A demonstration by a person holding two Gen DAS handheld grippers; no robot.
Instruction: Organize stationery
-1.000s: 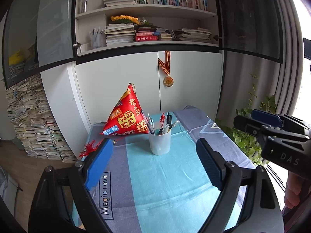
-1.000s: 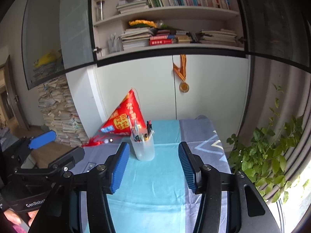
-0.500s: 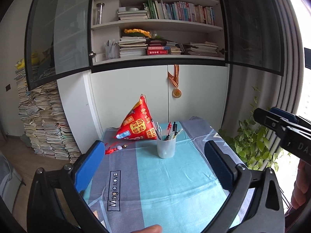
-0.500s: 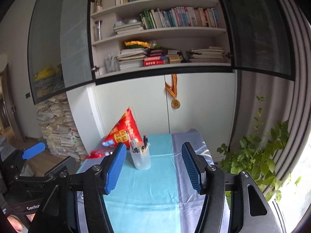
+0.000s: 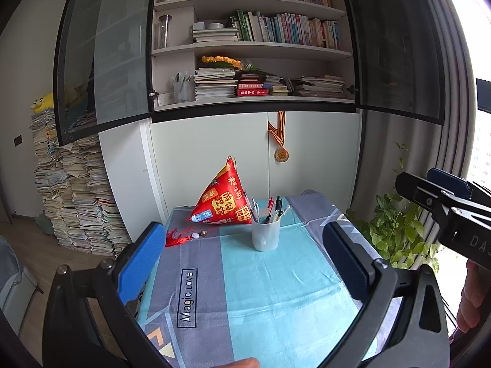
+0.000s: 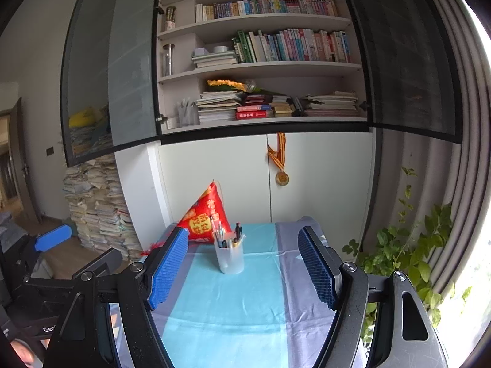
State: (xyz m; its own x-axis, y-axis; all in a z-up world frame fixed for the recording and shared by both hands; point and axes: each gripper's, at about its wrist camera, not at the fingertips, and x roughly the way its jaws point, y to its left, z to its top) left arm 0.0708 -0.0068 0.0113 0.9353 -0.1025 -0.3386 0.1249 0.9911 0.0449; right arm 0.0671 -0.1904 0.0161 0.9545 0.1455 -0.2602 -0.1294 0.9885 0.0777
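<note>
A translucent white cup [image 5: 265, 235] holding several pens [image 5: 270, 209] stands upright near the far end of a small table with a blue and grey cloth [image 5: 270, 288]. It also shows in the right wrist view [image 6: 229, 258]. My left gripper [image 5: 245, 256] is open and empty, held well back over the near end of the table. My right gripper [image 6: 243, 268] is open and empty, also held back and above the table. The right gripper shows at the right edge of the left wrist view [image 5: 445, 199].
A red pyramid-shaped cushion [image 5: 222, 201] with a red tassel [image 5: 181, 235] lies behind the cup. A white cabinet [image 5: 214, 159] with a hanging medal [image 5: 281, 153] backs the table. Paper stacks [image 5: 76, 196] stand left, a green plant [image 5: 399, 230] right.
Both grippers have pulled back and up from the table, so the cup looks smaller and farther. Both jaws stay open.
</note>
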